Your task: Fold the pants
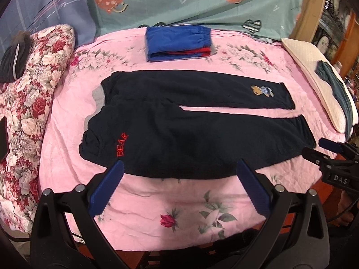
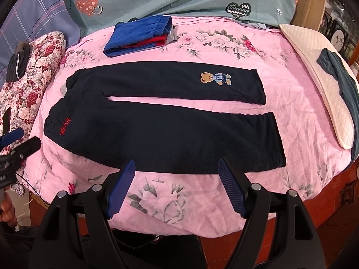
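Left claw [image 1: 179,168] and right claw [image 2: 177,165] both released, we're hovering at the near leg edge of the navy pants [image 2: 157,130], lying flat on the bed [image 2: 179,201], long axis left-right: waistband nearer left, cuffs nearer right.

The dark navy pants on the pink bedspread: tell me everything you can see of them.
The dark navy pants look like thick, fleecy fabric. They lie spread flat and unfolded on the pink floral bedspread, waistband to the left with a grey lining showing, legs stretching right with a narrow gap between them. Red "BEAR" lettering sits near the waist on the near side; a teddy bear patch is on the far leg. Both cuffs look gathered. Neither the left claw nor the right claw touches them; both are open.
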The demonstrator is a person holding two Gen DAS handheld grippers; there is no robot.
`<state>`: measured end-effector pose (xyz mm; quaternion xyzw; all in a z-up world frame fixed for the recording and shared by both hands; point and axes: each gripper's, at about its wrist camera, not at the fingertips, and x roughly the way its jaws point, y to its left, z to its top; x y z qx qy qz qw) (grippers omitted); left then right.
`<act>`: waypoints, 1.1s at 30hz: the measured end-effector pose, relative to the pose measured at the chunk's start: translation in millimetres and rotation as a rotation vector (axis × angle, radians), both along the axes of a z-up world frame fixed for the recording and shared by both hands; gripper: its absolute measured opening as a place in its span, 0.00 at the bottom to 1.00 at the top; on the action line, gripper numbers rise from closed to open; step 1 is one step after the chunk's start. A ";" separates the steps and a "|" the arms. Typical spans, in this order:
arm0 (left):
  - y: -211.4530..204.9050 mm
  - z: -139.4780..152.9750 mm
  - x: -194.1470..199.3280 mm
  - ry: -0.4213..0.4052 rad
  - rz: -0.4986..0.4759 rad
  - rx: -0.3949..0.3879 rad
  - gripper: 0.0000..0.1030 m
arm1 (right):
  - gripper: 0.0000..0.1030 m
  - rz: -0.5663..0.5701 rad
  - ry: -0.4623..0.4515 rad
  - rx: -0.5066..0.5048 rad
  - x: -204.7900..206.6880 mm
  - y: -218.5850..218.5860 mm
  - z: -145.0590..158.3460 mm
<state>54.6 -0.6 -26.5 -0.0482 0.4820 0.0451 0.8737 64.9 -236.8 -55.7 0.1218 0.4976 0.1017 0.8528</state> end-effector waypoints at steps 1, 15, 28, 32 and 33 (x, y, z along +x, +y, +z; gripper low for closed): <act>4.6 -2.1 4.6 0.007 0.023 0.000 0.98 | 0.74 0.012 0.002 -0.002 4.6 -1.5 -1.3; 163.1 7.0 75.6 -0.007 0.149 0.035 0.98 | 0.74 0.358 -0.101 0.027 136.8 37.1 -7.9; 261.6 -101.0 235.7 0.143 -0.271 -0.148 0.82 | 0.59 0.552 -0.091 0.008 314.5 150.4 -33.7; 266.2 -120.6 252.5 0.171 -0.376 -0.238 0.74 | 0.57 0.599 -0.031 0.018 341.6 160.6 -50.1; 266.1 -125.6 256.7 0.182 -0.400 -0.267 0.74 | 0.57 0.609 -0.015 0.003 347.0 163.0 -54.8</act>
